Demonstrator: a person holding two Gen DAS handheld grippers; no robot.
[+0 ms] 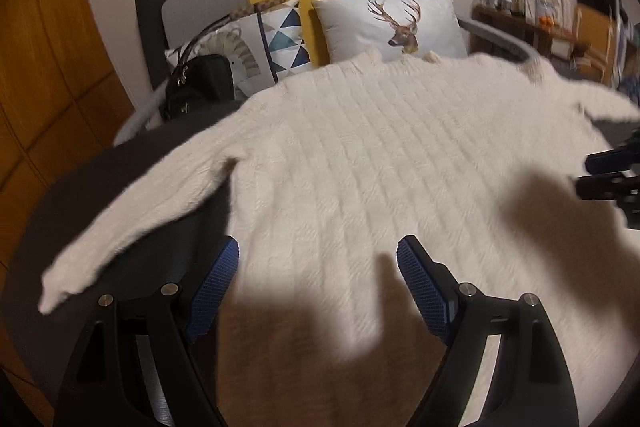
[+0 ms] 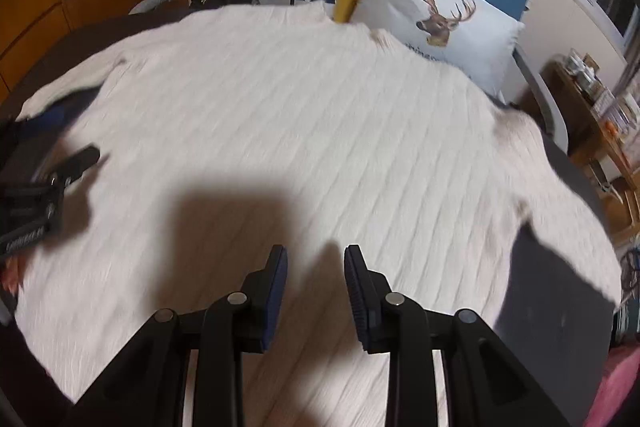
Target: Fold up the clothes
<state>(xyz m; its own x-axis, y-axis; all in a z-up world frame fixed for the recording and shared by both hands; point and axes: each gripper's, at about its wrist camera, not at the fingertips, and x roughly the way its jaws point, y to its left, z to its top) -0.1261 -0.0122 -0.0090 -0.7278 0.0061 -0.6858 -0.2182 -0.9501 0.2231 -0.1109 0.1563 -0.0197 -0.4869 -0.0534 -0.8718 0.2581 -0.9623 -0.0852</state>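
A cream ribbed-knit sweater (image 1: 380,147) (image 2: 300,107) lies spread flat on a dark round table (image 1: 120,163) (image 2: 552,299). Its left sleeve (image 1: 132,223) stretches toward the table's near left, and its right sleeve (image 2: 560,219) reaches the right rim. My left gripper (image 1: 318,247) hovers wide open over the lower left of the body, beside the left sleeve, with nothing between its blue pads. My right gripper (image 2: 316,253) hangs over the lower middle of the body, jaws partly apart and empty. Each gripper shows at the edge of the other's view: right (image 1: 608,175), left (image 2: 52,179).
Behind the table stands a yellow and blue chair back with a deer pillow (image 1: 392,27) (image 2: 444,19), a triangle-pattern pillow (image 1: 286,39) and a black bag (image 1: 200,87). Wooden panelling is at the left, and a cluttered shelf (image 1: 540,27) at the right.
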